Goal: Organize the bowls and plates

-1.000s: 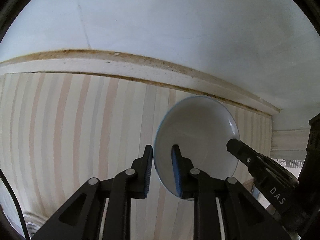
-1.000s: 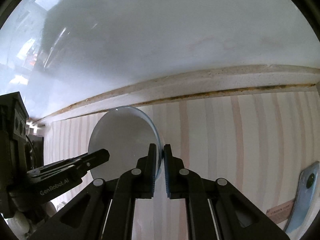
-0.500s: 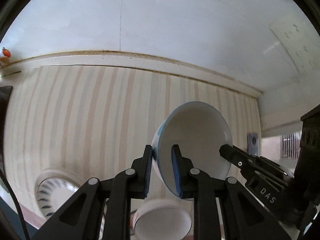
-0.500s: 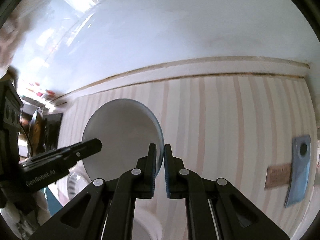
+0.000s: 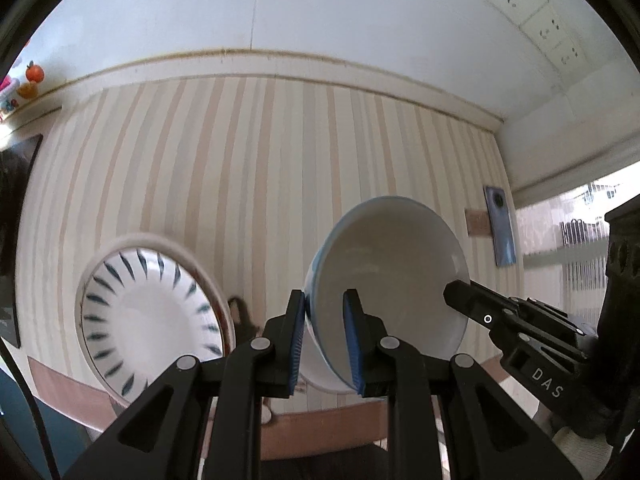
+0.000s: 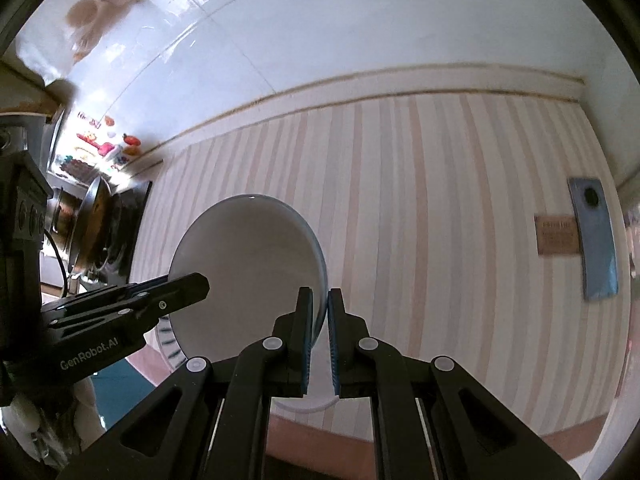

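Now my left gripper (image 5: 323,334) is clenched on the left rim of the white bowl (image 5: 394,280), and my right gripper (image 6: 319,334) is clenched on its right rim. So I hold the bowl in the air above the striped counter (image 5: 248,168). Below on the left lies a plate with blue dashes (image 5: 150,316). Far right, a phone (image 6: 594,236) lies on the counter.

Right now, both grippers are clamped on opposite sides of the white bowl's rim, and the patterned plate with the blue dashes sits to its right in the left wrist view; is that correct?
Not quite: the patterned plate sits to the left of the white bowl, as the left wrist view shows. The rest holds: the left gripper and right gripper are both clamped on opposite sides of its rim.
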{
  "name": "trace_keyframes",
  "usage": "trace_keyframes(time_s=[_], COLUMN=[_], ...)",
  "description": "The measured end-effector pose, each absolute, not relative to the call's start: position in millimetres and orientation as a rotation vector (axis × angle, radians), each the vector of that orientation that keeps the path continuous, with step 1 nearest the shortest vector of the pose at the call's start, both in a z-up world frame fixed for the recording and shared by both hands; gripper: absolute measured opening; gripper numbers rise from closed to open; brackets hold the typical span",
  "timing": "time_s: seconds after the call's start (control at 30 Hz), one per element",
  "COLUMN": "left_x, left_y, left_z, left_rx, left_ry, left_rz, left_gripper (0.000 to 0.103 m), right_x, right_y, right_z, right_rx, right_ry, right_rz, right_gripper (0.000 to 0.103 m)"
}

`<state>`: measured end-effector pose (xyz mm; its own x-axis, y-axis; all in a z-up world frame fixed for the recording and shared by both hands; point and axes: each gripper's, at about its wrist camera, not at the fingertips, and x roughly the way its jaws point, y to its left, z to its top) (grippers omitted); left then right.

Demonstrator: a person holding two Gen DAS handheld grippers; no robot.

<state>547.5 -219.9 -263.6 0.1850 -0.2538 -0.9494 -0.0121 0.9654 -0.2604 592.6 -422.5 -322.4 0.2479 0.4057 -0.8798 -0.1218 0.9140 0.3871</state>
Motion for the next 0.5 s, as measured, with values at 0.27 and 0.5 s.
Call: trace_keyframes(time_s=[0.27, 0.5], left_x=[525.8, 520.0], left_y=[-228.8, -234.1], left_z=[-288.1, -306.8], left_rx=[-0.198, -0.187], left_ry=[1.431, 1.460], left_rz=[-0.180, -0.165], left_gripper=[0.017, 0.017], right_x=[563.3, 556.6], right_y=[-428.4, -430.1], right_z=[-355.5, -372.4], right_rx=[0.299, 0.310], right_ry=[1.341, 1.371], right_rz=[0.344, 0.338], right_gripper=[0.009, 0.009])
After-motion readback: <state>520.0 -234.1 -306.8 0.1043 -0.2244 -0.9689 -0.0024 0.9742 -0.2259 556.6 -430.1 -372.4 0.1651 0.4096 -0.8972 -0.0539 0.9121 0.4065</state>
